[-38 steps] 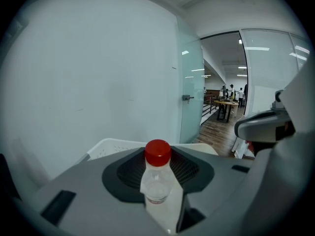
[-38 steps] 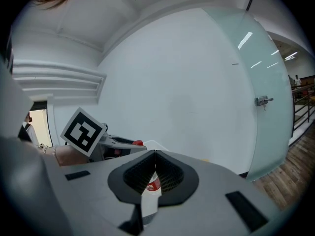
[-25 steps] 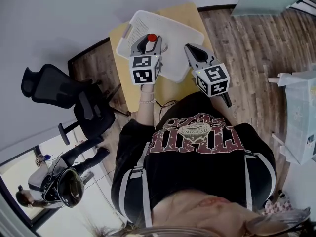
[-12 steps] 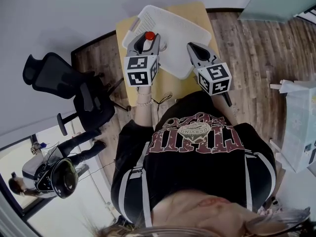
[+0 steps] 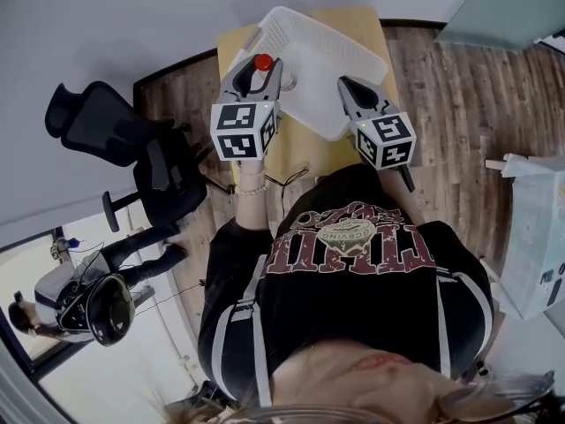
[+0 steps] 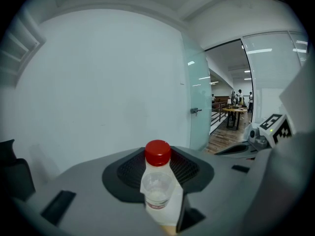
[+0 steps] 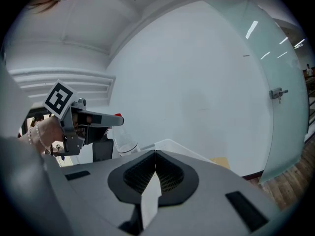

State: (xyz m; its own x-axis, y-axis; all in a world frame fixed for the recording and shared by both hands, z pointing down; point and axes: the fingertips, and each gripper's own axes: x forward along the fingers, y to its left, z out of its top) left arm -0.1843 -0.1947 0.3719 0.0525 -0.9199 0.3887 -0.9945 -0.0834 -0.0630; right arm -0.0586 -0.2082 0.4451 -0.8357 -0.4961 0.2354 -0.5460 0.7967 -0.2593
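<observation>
The left gripper (image 5: 254, 74) has risen and drifted left, its jaws clamped on the clear plastic bottle with a red cap (image 6: 157, 180), over the left edge of the white perforated plastic tray (image 5: 328, 49) on the yellow wooden table (image 5: 296, 153). The right gripper (image 7: 155, 154), jaws closed on nothing, hovers over the tray's near-right edge.

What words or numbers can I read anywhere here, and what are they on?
Black shirt: large print, upside down and warped, unreadable.
Bottle in the left gripper: label band, too blurred to read.
Left cube and right cube: black-and-white square patterns, no letters.
Nothing can be quoted.
</observation>
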